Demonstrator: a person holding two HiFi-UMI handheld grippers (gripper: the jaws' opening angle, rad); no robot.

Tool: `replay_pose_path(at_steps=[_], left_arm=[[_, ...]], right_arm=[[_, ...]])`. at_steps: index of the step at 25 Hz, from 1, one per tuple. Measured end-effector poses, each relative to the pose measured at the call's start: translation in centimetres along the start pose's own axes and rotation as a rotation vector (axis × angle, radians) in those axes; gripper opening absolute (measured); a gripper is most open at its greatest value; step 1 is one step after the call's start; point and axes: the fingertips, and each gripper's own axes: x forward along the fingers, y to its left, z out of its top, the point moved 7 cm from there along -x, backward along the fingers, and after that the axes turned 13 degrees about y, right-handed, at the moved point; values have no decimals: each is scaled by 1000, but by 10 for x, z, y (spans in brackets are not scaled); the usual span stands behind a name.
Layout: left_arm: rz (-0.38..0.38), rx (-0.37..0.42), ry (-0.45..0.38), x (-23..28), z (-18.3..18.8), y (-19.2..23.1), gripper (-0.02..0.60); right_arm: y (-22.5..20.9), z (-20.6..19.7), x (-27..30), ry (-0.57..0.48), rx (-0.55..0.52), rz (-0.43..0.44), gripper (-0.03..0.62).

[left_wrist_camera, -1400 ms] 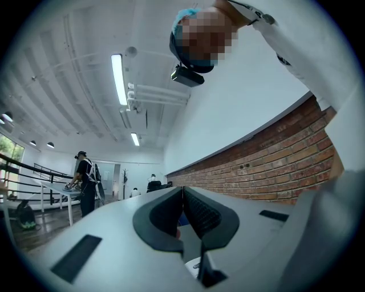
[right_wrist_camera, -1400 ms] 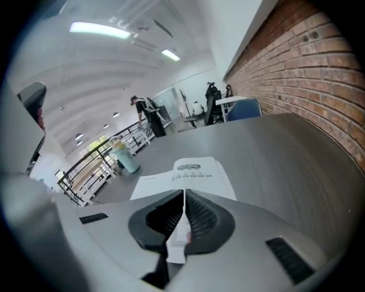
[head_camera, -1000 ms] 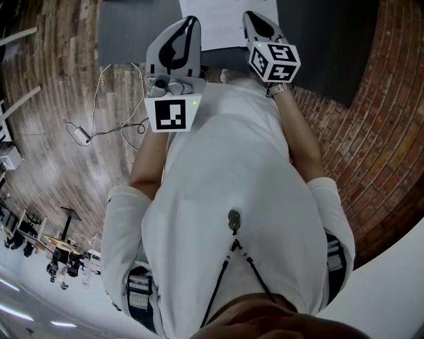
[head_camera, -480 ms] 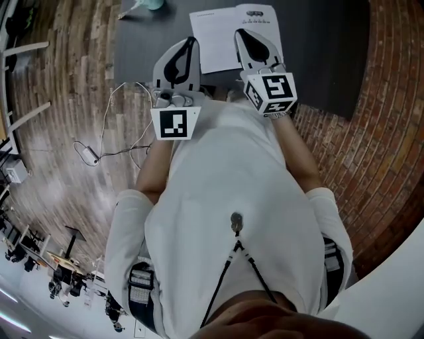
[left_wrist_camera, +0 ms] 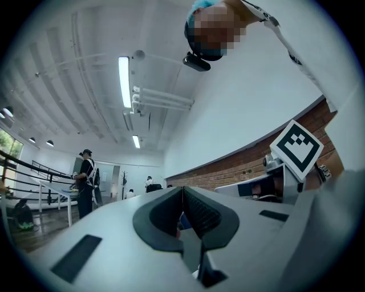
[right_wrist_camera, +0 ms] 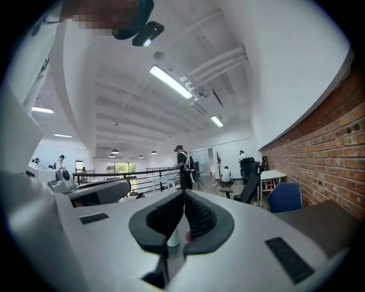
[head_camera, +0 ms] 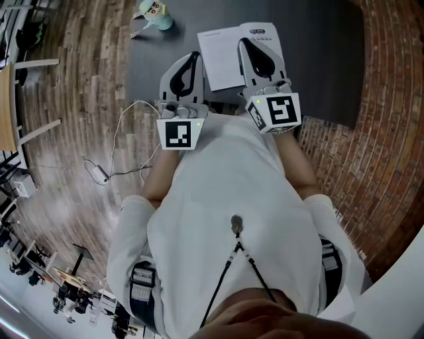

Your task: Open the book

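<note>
A white book [head_camera: 225, 56] lies closed on the dark table [head_camera: 318, 59] in the head view, with print at its far edge. Both grippers are held level in front of the person's chest, well above the table. My left gripper [head_camera: 193, 57] sits just left of the book as seen from above, jaws shut and empty. Seen from above, my right gripper [head_camera: 246, 42] overlaps the book's right half, also shut with nothing between the pads. The left gripper view [left_wrist_camera: 182, 191] and right gripper view [right_wrist_camera: 183, 194] show closed jaws against the room; neither shows the book.
A teal toy figure [head_camera: 156, 14] stands on the table's far left. A thin cable [head_camera: 112, 162] trails over the wooden floor at left. Brick paving [head_camera: 371, 132] lies to the right. People stand far off by a railing [right_wrist_camera: 182, 165].
Both grippers have risen, the right one more. More of the table and book shows beyond them, and the teal toy has come into view.
</note>
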Motion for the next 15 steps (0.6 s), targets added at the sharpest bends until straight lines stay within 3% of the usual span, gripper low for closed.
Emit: replay_pose_path(at_steps=[15], left_arm=[[-16,34,-31,-12,28,25,23]], right_arm=[[35,21,-2,-58,-27,4,37]])
